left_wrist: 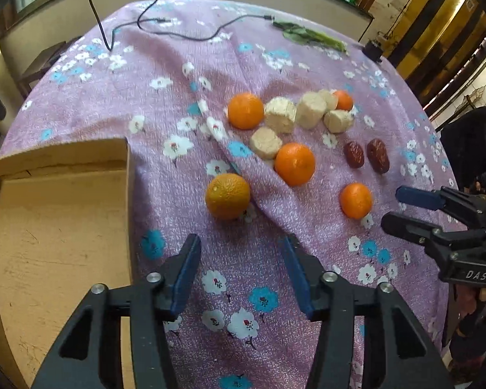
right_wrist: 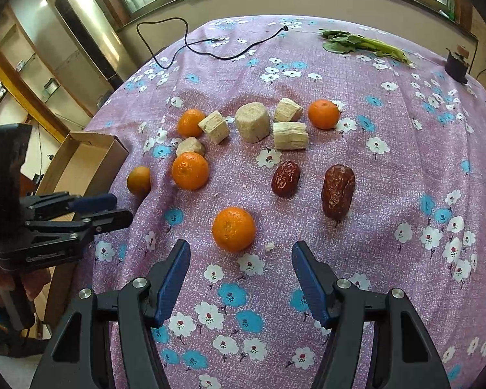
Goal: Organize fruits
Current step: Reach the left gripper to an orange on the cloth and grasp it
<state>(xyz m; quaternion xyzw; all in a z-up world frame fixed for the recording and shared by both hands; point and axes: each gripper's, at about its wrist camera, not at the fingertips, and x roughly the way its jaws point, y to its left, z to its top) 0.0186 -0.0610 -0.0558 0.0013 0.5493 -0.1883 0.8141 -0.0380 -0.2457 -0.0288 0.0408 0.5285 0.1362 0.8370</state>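
Several oranges lie on the purple flowered cloth, among pale cut chunks (left_wrist: 310, 110) and two red dates (right_wrist: 337, 191). My left gripper (left_wrist: 241, 240) is open and holds nothing. One orange (left_wrist: 227, 196) lies just beyond its fingertips, right of an open cardboard box (left_wrist: 61, 227). My right gripper (right_wrist: 240, 246) is also open and holds nothing, with another orange (right_wrist: 233, 228) close ahead of its tips. In the left wrist view the right gripper (left_wrist: 394, 206) comes in from the right beside that orange (left_wrist: 355, 200). In the right wrist view the left gripper (right_wrist: 121, 208) sits by the box (right_wrist: 84, 162).
A black cable (left_wrist: 152, 22) snakes across the far side of the table. A green leafy vegetable (right_wrist: 366, 45) lies at the back right, and a small dark object (right_wrist: 457, 64) stands at the far right edge. The cloth has a raised fold (left_wrist: 243, 168) between the oranges.
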